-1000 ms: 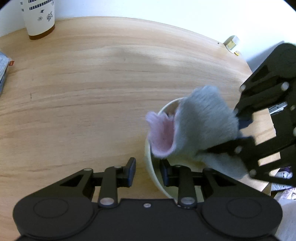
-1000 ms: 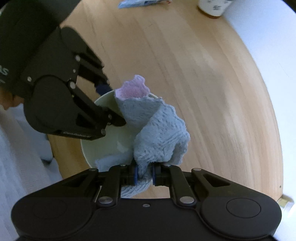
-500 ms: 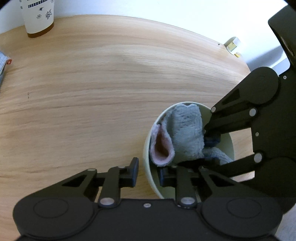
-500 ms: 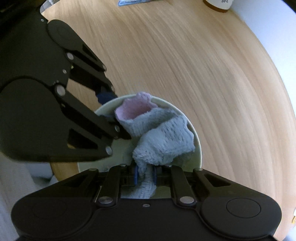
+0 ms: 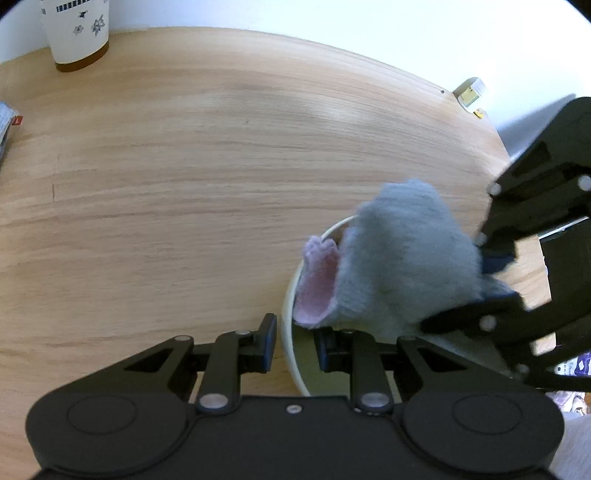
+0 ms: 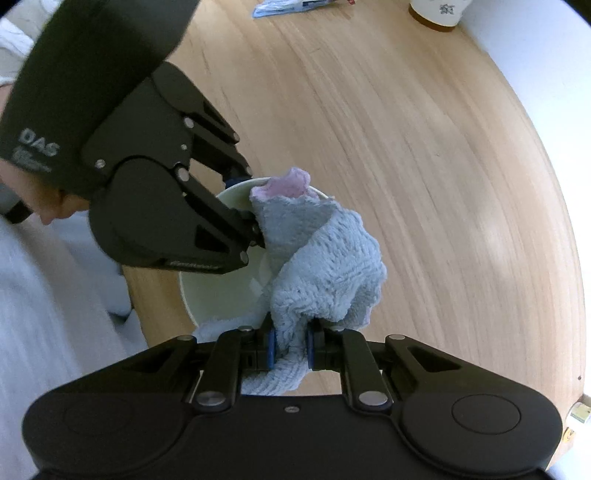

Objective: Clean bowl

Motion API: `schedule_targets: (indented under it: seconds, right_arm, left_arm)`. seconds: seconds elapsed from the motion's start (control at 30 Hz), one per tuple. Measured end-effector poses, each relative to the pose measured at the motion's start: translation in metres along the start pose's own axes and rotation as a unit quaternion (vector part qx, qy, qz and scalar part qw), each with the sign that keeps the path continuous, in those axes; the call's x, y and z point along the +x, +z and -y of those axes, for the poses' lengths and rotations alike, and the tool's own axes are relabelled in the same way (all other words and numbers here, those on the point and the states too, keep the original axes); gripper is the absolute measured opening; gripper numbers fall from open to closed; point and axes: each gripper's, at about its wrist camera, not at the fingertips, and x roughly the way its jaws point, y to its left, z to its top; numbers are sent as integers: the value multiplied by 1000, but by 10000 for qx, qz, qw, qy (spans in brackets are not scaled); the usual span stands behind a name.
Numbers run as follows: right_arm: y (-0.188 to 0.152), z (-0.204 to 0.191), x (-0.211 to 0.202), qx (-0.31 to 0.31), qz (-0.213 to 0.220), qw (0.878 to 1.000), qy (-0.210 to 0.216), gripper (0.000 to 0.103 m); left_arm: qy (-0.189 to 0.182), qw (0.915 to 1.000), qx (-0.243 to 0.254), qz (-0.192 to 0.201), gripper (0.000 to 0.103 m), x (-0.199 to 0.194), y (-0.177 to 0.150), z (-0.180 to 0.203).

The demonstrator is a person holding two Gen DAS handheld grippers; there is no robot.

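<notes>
A pale green bowl [image 5: 291, 332] [image 6: 218, 291] sits near the table's edge. My left gripper [image 5: 293, 349] has one finger outside and one inside the bowl's near wall and holds its rim; it also shows in the right wrist view [image 6: 242, 201]. My right gripper [image 6: 290, 349] is shut on a grey-blue cloth [image 6: 325, 273] with a pink underside. The cloth [image 5: 399, 258] is bunched and lifted over the bowl's rim, partly hanging into it. The right gripper [image 5: 491, 273] shows at the right of the left wrist view.
The round wooden table [image 5: 221, 166] stretches ahead. A patterned paper cup [image 5: 75, 33] [image 6: 437, 11] stands at the far edge. A packet [image 6: 291, 5] lies far off. A small white and yellow object [image 5: 471, 94] sits at the table's rim.
My right gripper has pulled the cloth up out of the bowl, after pushing it down inside half a second ago. The left gripper keeps its hold on the rim.
</notes>
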Motion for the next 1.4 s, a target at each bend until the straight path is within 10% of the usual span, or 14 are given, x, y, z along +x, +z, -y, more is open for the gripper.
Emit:
schedule_targets:
  seconds: [0.27,0.43,0.87,1.13,1.4]
  right_arm:
    - [2,9,-39,-831,410,9956,-133,71]
    - [8,-3,-73,-1779,774,9808,-213,73]
    - [13,-56,5,-4739,173,8799,-283,72]
    - [31,-56,28,-5077,258,8609,-204,71]
    - [39,-58,54,-4850,394,8732,-294,69]
  left_arm:
    - [8,9998,177,-55,20,-7,4,2]
    - [17,9996,274,-63,20,-8,10,3]
    - [96,9995,314,17,19,-23,13,8]
    - [333,9991,-168,214,19,-40,11,7]
    - [432,9977,-431,290,19,-42,7,8]
